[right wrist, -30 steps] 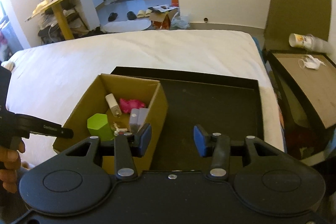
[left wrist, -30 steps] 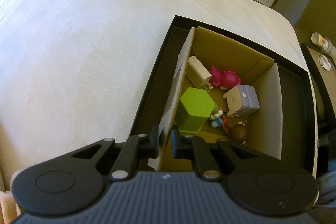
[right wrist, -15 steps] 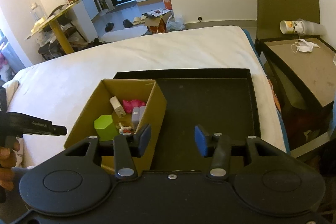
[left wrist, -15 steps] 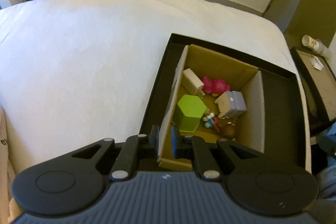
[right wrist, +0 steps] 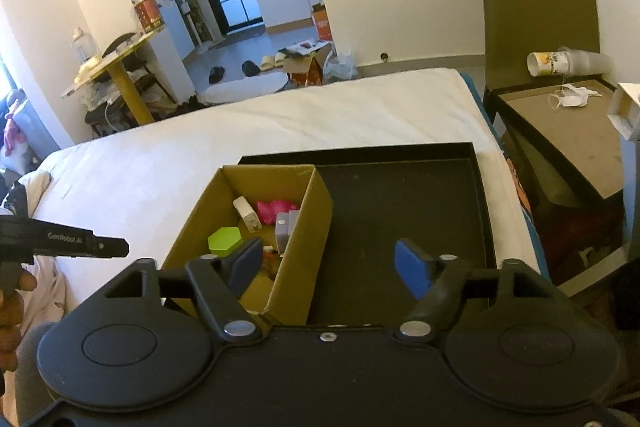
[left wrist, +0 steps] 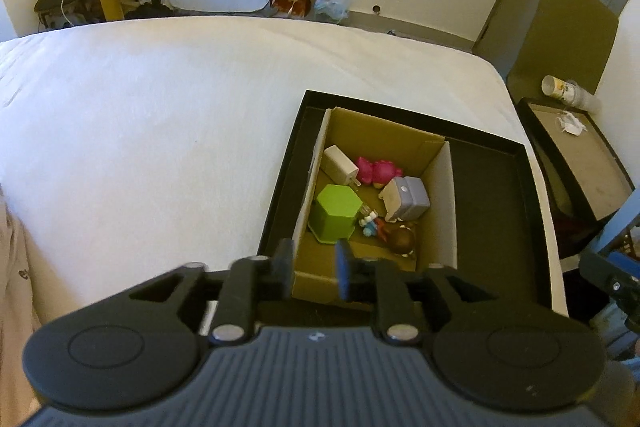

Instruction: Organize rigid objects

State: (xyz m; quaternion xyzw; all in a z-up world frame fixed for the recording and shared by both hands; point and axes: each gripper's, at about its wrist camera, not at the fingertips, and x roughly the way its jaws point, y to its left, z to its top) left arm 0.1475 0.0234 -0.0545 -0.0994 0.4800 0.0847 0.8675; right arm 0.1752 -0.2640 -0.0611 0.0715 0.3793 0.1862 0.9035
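Your left claw (left wrist: pixel 313 269) has just been opening, nothing in it, right above the near wall of the cardboard box (left wrist: pixel 448 215). The green block (left wrist: pixel 336 213) sits inside the box, just ahead. Your right claw (right wrist: pixel 328 265) has spread wide too.

The box (left wrist: pixel 400 143) is plain brown cardboard, matt, its cut edges raw. It sits in a black tray (left wrist: pixel 492 187) with a dull, smooth finish. Inside, at 9 o'clock, a green block (left wrist: pixel 336 213) looks like smooth matt plastic; the white charger (left wrist: pixel 339 163) at 11 is smooth plastic. The sheet (left wrist: pixel 160 115) is white cloth.
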